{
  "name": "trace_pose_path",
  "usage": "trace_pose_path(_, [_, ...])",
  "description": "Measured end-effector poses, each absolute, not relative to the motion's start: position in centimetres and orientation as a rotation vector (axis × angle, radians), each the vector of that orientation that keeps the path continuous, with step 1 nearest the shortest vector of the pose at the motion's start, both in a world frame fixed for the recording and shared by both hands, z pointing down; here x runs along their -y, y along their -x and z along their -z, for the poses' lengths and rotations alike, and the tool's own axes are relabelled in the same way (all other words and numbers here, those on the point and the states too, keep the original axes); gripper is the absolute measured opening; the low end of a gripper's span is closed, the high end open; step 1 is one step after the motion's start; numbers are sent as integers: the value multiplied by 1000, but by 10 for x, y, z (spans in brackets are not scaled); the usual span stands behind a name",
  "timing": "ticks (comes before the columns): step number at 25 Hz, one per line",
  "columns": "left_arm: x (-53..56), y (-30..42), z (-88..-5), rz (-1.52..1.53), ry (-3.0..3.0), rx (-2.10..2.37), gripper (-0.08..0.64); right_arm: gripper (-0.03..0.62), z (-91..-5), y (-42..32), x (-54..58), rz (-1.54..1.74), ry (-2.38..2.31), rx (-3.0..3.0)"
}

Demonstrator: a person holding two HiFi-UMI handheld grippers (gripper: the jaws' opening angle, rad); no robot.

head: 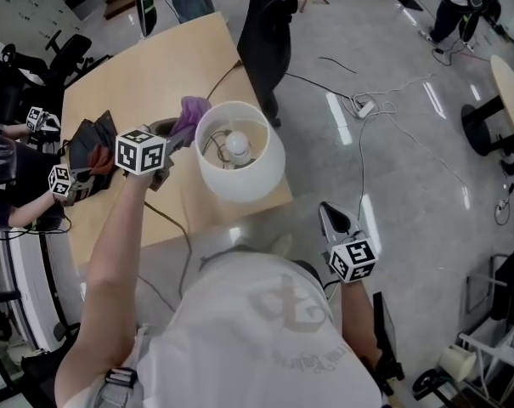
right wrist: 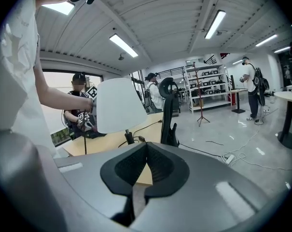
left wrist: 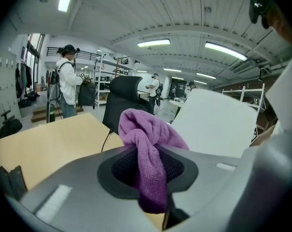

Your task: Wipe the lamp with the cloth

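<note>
Left of the lamp point(head: 240, 181), the left gripper point(head: 173, 131) has its jaws clamped on the purple cloth point(head: 192, 112), just beside the lamp's shade. Right of the lamp, the right gripper point(head: 332, 217) hangs with its jaws together, empty.

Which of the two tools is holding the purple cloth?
The left tool, up beside the white lampshade: the fuzzy purple cloth is pinched between its jaws. The right tool has its jaws together with nothing between them.
</note>
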State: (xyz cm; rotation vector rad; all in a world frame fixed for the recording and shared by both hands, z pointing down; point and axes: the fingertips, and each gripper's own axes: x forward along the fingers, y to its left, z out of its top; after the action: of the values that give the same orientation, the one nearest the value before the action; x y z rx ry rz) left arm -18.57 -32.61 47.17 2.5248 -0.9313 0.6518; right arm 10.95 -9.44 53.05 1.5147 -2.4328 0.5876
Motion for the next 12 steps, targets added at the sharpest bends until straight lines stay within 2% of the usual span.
trace_pose_path(8, [324, 168, -357, -346, -2735, 787, 92, 14, -534, -130, 114, -601, -1476, 2487])
trace_pose_path(12, [314, 148, -323, -292, -2840, 595, 94, 14, -535, -126, 114, -607, -1473, 2491])
